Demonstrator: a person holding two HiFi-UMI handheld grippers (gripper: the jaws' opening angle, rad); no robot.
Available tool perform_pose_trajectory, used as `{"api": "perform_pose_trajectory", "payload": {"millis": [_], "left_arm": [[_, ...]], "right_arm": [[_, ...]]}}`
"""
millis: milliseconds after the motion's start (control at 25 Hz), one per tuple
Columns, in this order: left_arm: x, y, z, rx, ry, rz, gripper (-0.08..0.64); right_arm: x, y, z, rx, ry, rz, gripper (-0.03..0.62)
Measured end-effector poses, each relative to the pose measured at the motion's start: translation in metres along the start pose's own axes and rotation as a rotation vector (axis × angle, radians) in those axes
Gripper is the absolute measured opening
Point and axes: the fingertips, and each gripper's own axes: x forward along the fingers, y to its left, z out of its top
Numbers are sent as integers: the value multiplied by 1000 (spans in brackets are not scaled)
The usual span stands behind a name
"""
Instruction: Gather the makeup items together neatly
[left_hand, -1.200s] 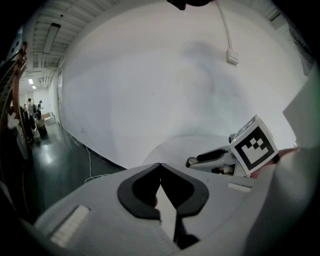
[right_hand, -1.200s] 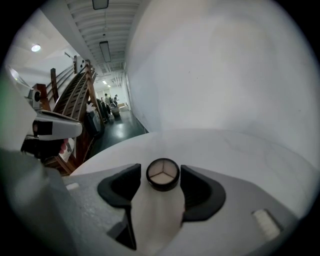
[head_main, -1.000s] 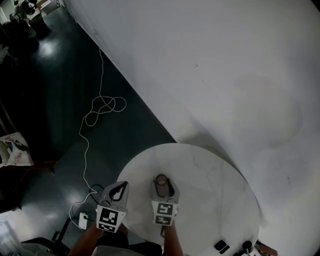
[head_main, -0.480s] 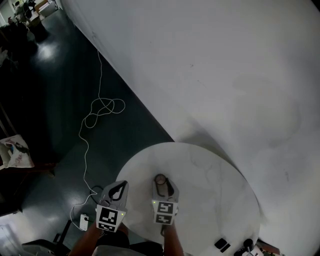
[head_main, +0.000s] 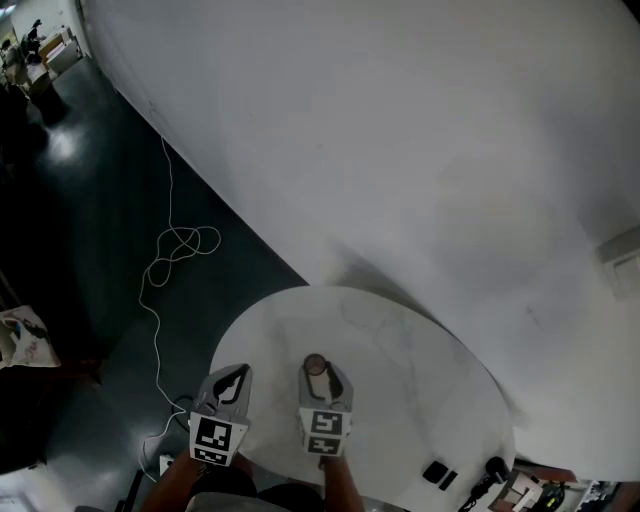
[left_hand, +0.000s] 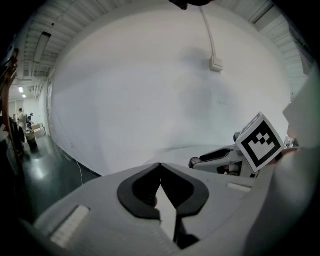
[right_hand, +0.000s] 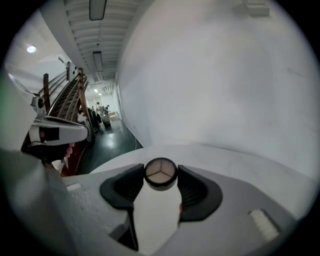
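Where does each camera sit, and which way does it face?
Head view: on the head, steeply down at the table; left gripper, right gripper, forearms show.
Left gripper view: on that gripper, facing the wall past shut jaws.
Right gripper view: on that gripper, over the table; jaws have just been closing on the compact.
Shared: each gripper view shows the other gripper.

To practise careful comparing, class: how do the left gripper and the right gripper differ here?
The left gripper is empty, its jaws meeting at the tips; the right gripper, whose jaws have just been closing, clamps a small round pot. The left gripper sits nearer the table's edge, the right gripper further in. Both point the same way and carry a marker cube.
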Motion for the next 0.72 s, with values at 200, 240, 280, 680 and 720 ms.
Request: {"api": "perform_pose_trajectory", "payload": {"millis": [200,240,280,680,720], "left_arm": [[0,-36,21,51,-53,-70,9],[0,-44,25,60,-63,-86,9],[0,-53,29,68,-70,-102,9],[5,-161,55,148,-105,-277,9],[5,-172,55,155,-107,-295,9]], "right_arm": [[-42,-30,7,36,-51,-80,212],[-52,-36,7,44,-60,-98,212],[-61,-43,7,51,-68,-114,212],[-153,-114,-17,134,-112,-282,212],[-162,-121,-22,144,-112,-298,212]]}}
